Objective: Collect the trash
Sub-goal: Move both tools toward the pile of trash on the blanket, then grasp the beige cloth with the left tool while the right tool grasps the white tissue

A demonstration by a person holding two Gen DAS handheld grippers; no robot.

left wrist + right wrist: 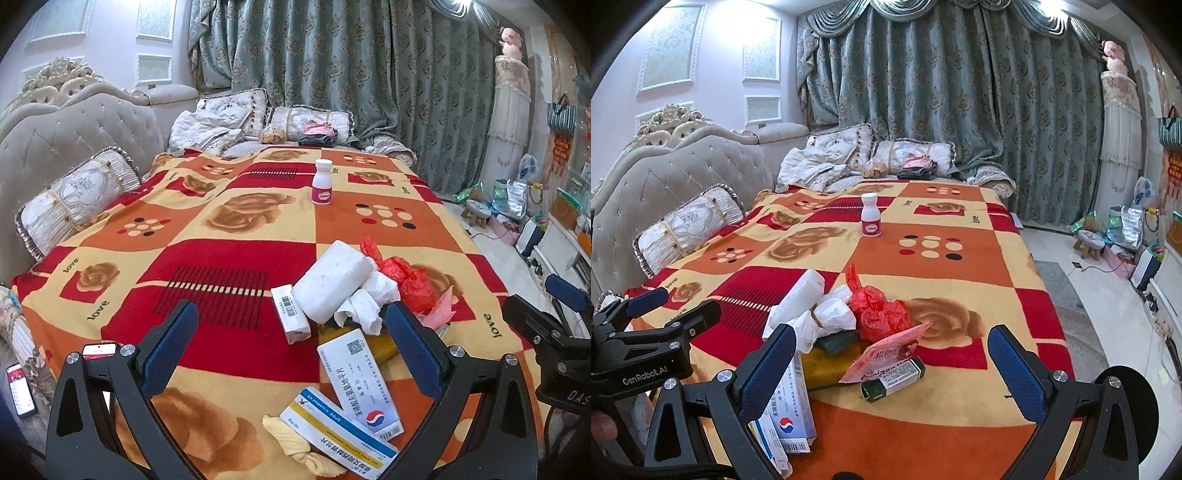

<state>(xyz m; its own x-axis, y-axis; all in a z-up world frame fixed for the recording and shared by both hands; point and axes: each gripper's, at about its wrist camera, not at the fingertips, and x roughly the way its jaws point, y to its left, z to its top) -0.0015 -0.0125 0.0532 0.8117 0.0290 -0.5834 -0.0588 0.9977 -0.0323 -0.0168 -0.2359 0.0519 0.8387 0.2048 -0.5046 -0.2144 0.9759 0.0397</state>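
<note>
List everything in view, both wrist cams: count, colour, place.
blanket: 1, red/orange/cream check, covers the bed
pill bottle: 1, white, pink label, upright, far middle of blanket
foam block: 1, white, in near pile
crumpled tissue: a few wads, white, beside foam block
plastic bag: 1, red, crumpled, in pile
medicine boxes: 3, white with blue or yellow print, near edge
pink packet: 1, over a dark green box
bolster pillow: 1, pale, by grey headboard
curtains: blue-green, behind bed
phone: 1, lit, lower left off the bed
left claw: open, above near pile
right claw: open, above packet
</note>
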